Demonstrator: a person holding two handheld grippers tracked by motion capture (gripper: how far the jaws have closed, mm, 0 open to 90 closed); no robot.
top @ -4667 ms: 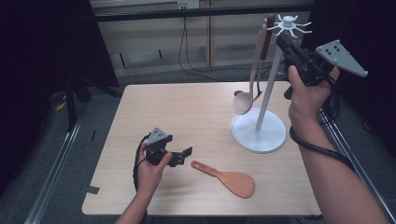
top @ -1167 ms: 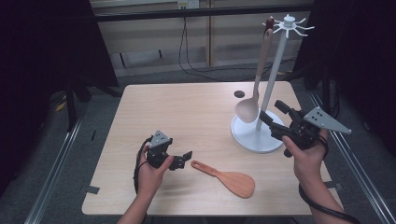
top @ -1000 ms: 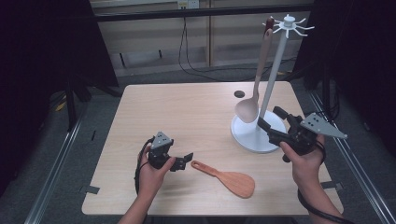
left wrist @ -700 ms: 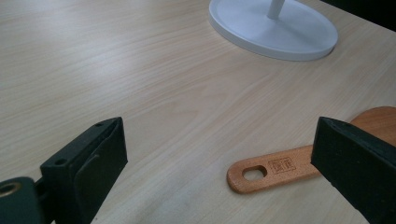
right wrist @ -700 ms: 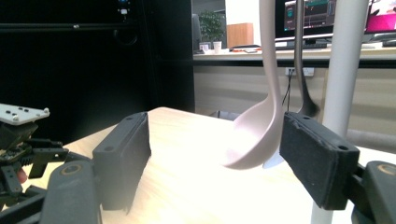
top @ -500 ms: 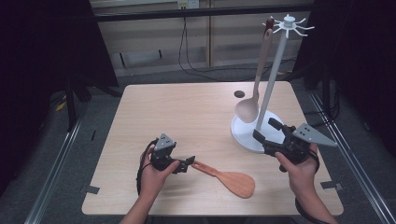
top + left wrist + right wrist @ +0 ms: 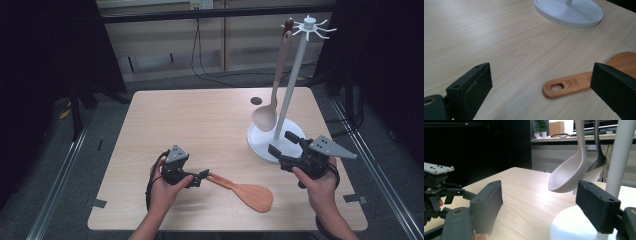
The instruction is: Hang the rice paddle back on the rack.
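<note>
One flat wooden rice paddle (image 7: 245,190) lies at 6 o'clock on the pale woodgrain table (image 7: 200,125); one smooth beige ladle (image 7: 270,95) hangs from the white stand (image 7: 292,90). Left gripper (image 7: 197,178) and right gripper (image 7: 282,145) both gape wide, empty.

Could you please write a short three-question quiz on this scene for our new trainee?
1. True or false: the left gripper has its jaws open at the handle end of the wooden rice paddle.
2. What hangs from the white utensil stand?
A. a whisk
B. a pale ladle
C. a mug
3. Fill in: the right gripper hovers, jaws open, over the stand's round ____.

Key: 1 true. The paddle's handle lies between the open jaws on the table, not yet gripped. 2 B. 3 base.
</note>
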